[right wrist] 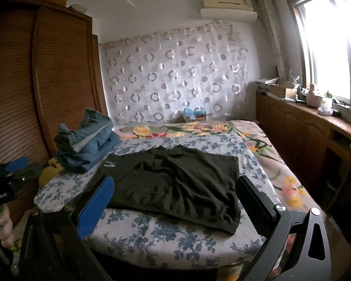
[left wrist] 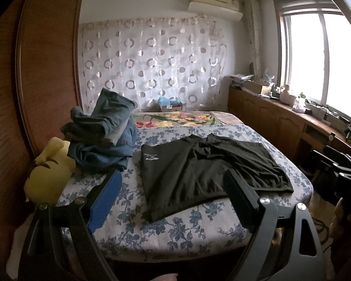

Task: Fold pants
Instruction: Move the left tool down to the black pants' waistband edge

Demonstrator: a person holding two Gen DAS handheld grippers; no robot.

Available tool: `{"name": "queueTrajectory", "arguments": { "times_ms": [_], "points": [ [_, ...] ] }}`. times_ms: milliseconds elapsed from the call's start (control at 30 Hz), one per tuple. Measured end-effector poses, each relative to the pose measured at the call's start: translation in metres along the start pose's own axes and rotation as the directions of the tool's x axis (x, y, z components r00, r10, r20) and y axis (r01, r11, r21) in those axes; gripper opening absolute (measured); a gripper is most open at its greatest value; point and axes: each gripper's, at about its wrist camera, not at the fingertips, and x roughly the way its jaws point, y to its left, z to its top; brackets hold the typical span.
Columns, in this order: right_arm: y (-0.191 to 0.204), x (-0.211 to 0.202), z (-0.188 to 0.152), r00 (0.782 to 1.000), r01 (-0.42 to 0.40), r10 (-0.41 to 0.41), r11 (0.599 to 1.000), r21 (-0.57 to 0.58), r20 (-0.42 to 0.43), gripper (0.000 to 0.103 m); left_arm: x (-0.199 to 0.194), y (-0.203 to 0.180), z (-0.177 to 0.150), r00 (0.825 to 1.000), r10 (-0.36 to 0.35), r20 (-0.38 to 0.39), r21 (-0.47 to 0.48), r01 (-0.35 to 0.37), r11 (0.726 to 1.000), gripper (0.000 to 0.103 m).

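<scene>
A pair of black pants (left wrist: 199, 171) (right wrist: 175, 182) lies spread out and wrinkled on the blue-flowered bed sheet (left wrist: 175, 229) (right wrist: 166, 234). A small white logo marks its left side. In the left wrist view my left gripper (left wrist: 173, 175) hovers open near the bed's front edge, above the pants and holding nothing. My right gripper (right wrist: 175, 180) is likewise open and empty over the near hem. A hand (right wrist: 2, 224) holds the left gripper (right wrist: 14, 166) at the far left of the right wrist view. The right gripper's body (left wrist: 339, 171) shows at the right edge of the left wrist view.
A heap of blue jeans (left wrist: 103, 138) (right wrist: 86, 145) sits on the bed's left side beside a yellow plush toy (left wrist: 49, 178) (right wrist: 50, 169). A wooden wardrobe (left wrist: 46, 70) stands to the left. A cluttered wooden cabinet (left wrist: 280, 121) (right wrist: 304, 135) runs under the window on the right.
</scene>
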Motion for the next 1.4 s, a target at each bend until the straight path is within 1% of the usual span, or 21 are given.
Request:
{"name": "queueTrajectory", "arguments": {
  "times_ms": [167, 300, 400, 467, 600, 800, 867, 1033, 1200, 1333, 1400],
  "points": [
    [-0.001, -0.001, 0.0, 1.0, 0.009, -0.009, 1.0, 0.002, 0.0, 0.103, 0.009, 0.006, -0.008, 1.0, -0.023, -0.021, -0.015, 0.023, 1.0, 0.089],
    [-0.003, 0.001, -0.002, 1.0, 0.018, -0.018, 1.0, -0.001, -0.011, 0.103, 0.022, 0.011, -0.014, 0.998, -0.035, -0.053, -0.014, 0.034, 0.999, 0.089],
    [-0.003, 0.005, -0.003, 0.999, 0.026, -0.027, 1.0, -0.008, -0.026, 0.103, 0.031, 0.013, -0.02, 0.995, -0.056, -0.082, -0.01, 0.055, 0.998, 0.089],
    [-0.004, 0.008, -0.004, 0.999, 0.031, -0.032, 0.999, -0.021, -0.039, 0.103, 0.037, 0.012, -0.022, 0.993, -0.057, -0.1, -0.005, 0.057, 0.998, 0.089],
    [-0.006, 0.01, -0.004, 0.998, 0.033, -0.034, 0.999, -0.032, -0.06, 0.103, 0.047, 0.016, -0.028, 0.989, -0.078, -0.125, -0.019, 0.076, 0.997, 0.089],
    [-0.009, 0.015, -0.006, 0.996, 0.035, -0.039, 0.998, -0.053, -0.085, 0.103, 0.063, 0.018, -0.037, 0.983, -0.081, -0.166, -0.003, 0.082, 0.997, 0.089],
    [-0.011, 0.017, -0.007, 0.995, 0.036, -0.041, 0.998, -0.06, -0.093, 0.102, 0.069, 0.02, -0.041, 0.979, -0.083, -0.184, 0.0, 0.084, 0.996, 0.089],
    [-0.016, 0.027, -0.011, 0.991, 0.025, -0.035, 0.997, -0.072, -0.128, 0.095, 0.086, 0.029, -0.05, 0.971, -0.085, -0.225, 0.002, 0.088, 0.996, 0.089],
    [-0.02, 0.029, -0.01, 0.988, 0.011, -0.022, 0.997, -0.072, -0.154, 0.095, 0.097, 0.038, -0.053, 0.967, -0.095, -0.238, -0.014, 0.094, 0.995, 0.088],
    [-0.024, 0.029, -0.011, 0.986, 0.014, -0.024, 0.998, -0.065, -0.167, 0.095, 0.106, 0.048, -0.055, 0.961, -0.097, -0.26, -0.033, 0.091, 0.995, 0.079],
    [-0.025, 0.028, -0.011, 0.984, 0.015, -0.026, 0.998, -0.064, -0.175, 0.095, 0.109, 0.053, -0.057, 0.958, -0.098, -0.269, -0.044, 0.089, 0.995, 0.073]
  ]
}}
